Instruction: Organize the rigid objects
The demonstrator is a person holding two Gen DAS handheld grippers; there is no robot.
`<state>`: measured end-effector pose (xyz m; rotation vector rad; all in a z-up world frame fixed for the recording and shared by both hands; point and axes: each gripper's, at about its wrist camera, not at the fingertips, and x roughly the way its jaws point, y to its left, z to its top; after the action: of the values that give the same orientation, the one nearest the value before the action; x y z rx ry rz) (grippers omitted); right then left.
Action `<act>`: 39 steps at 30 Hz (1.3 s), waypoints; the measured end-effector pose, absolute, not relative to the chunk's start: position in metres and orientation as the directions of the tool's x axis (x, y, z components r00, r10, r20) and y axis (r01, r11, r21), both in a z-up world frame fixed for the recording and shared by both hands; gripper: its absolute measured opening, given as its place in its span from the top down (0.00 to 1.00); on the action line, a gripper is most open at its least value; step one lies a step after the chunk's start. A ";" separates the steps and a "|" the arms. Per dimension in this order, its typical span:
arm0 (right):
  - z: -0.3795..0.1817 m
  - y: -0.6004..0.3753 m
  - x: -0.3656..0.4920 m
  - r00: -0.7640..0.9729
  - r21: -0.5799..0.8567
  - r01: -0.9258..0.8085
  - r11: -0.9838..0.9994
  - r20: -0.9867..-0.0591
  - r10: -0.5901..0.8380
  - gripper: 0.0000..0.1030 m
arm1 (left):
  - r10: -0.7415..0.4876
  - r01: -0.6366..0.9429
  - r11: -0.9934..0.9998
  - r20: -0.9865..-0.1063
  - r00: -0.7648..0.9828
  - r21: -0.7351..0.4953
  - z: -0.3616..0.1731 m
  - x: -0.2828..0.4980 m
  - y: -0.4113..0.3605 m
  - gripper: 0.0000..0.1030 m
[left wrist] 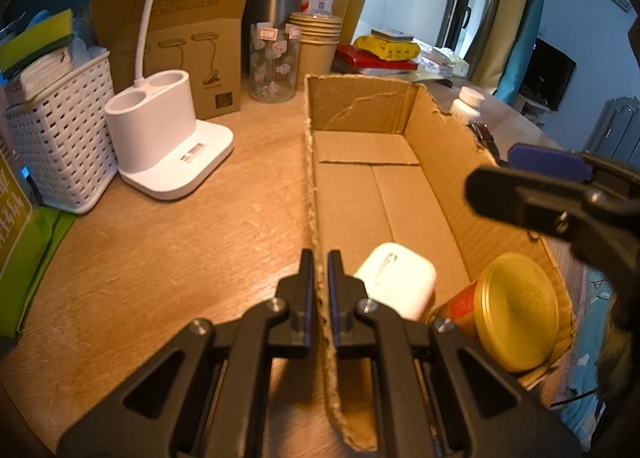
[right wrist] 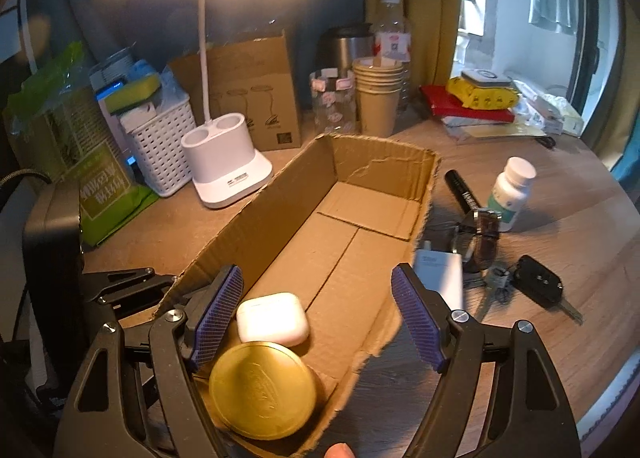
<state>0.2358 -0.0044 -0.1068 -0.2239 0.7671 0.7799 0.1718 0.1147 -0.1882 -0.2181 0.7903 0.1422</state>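
Wood-grain desk: left gripper pinches the corrugated box wall; right gripper gapes empty above round gold tin.

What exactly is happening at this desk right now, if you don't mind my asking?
A person with two handheld grippers is sorting loose items into a cardboard box. The left gripper is shut on the box's side wall, steadying it. The right gripper hangs open above the box's near end, where a gold-lidded jar and a white case already lie. A pill bottle, keys and a charger remain outside.
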 end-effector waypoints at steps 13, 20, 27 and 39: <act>-0.091 -0.045 0.249 0.559 0.087 -0.626 0.775 -0.643 0.523 0.22 | 0.064 -0.215 0.969 -0.720 0.691 -0.120 -0.188 0.173 0.114 0.94; -0.087 -0.064 0.255 0.588 0.088 -0.590 0.803 -0.634 0.502 0.22 | 0.064 -0.217 0.969 -0.721 0.690 -0.121 -0.188 0.174 0.115 0.94; -0.085 -0.086 0.262 0.619 0.084 -0.547 0.833 -0.630 0.470 0.22 | 0.066 -0.222 0.967 -0.722 0.689 -0.123 -0.189 0.174 0.117 0.94; -0.084 -0.117 0.273 0.670 0.052 -0.487 0.872 -0.617 0.412 0.22 | 0.065 -0.223 0.967 -0.724 0.687 -0.125 -0.189 0.174 0.118 0.94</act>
<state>0.2733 -0.1169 -0.0835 -0.1203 0.6647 0.5078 0.1741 0.1179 -0.1893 -0.2098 0.7983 0.1627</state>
